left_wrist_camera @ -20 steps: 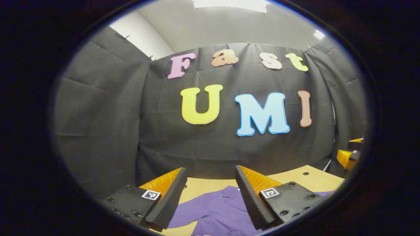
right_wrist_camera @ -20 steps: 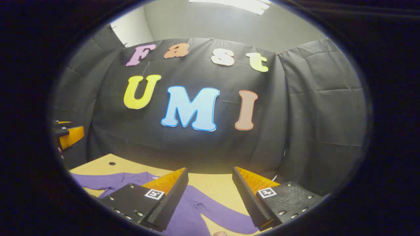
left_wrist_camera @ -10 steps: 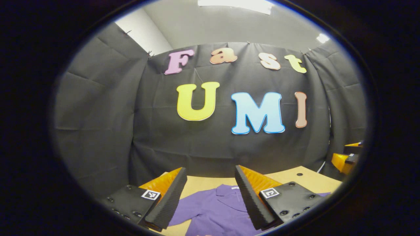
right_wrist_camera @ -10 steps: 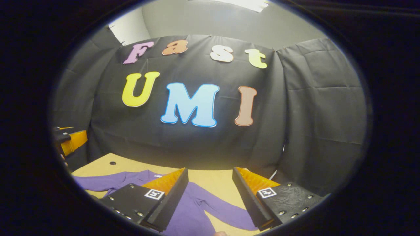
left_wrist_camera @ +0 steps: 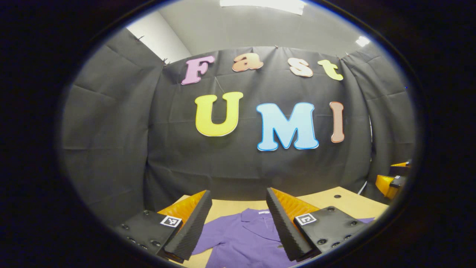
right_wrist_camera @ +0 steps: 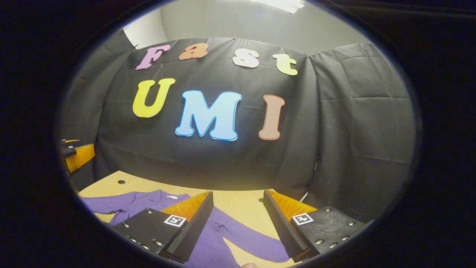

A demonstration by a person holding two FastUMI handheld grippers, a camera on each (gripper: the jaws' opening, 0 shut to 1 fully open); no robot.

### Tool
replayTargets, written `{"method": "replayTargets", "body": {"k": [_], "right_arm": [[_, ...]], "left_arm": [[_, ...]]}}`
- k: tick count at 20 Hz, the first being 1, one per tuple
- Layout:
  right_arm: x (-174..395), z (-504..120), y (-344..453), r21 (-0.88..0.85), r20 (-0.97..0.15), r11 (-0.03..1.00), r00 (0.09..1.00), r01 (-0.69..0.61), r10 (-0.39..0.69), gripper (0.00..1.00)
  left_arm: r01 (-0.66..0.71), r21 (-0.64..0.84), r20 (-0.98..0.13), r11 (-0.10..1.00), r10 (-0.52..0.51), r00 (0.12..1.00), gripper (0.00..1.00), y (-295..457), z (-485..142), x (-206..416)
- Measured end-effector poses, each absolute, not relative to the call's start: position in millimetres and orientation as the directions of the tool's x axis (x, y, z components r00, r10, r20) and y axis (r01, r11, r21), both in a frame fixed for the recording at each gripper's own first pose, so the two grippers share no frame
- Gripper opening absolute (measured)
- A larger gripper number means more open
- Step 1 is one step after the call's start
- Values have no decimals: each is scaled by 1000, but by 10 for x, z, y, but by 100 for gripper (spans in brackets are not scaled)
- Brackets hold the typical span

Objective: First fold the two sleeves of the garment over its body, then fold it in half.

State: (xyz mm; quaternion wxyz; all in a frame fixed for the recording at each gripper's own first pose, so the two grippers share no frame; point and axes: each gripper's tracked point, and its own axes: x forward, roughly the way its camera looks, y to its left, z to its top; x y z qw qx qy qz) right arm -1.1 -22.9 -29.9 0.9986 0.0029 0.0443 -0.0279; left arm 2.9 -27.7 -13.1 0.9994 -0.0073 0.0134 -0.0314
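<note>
**Both claws wide above a purple shirt spread on the counter**

The left claw (left_wrist_camera: 238,219) stands wide, nothing between its fingers, held above the counter (left_wrist_camera: 346,204). Between and below its fingers lies the purple shirt (left_wrist_camera: 245,242), collar toward the far wall, one sleeve (left_wrist_camera: 208,240) running out under the left-hand finger. Nothing stands between this claw and the cloth. At the right edge of the left gripper view the right claw shows in part, well apart from it.

The right claw (right_wrist_camera: 236,219) is also wide and holds nothing. In the right gripper view the shirt (right_wrist_camera: 208,245) lies low and to the left, its collar (right_wrist_camera: 163,196) beyond the left-hand finger. One long sleeve (right_wrist_camera: 253,243) stretches flat across the gap between the fingers toward the right-hand one; the other sleeve (right_wrist_camera: 108,204) reaches out to the far left. The left claw shows in part at the left edge.

The counter is pale wood with a small dark hole (right_wrist_camera: 121,182) near its far side. Black cloth walls (right_wrist_camera: 353,130) close in the booth, with a grey ceiling and a light panel (left_wrist_camera: 260,4) above.
</note>
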Motion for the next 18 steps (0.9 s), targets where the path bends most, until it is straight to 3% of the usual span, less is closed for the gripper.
{"method": "replayTargets", "body": {"k": [8, 18], "right_arm": [[107, -934, -743, 10, -253, 987, 955, 160, -152, 87], [85, -2061, -1501, 26, -505, 938, 814, 345, -286, 88]], "left_arm": [[40, 4, -51, 999, -40, 998, 95, -425, -191, 191], [39, 14, -66, 999, -38, 997, 96, -459, -244, 279]]}}
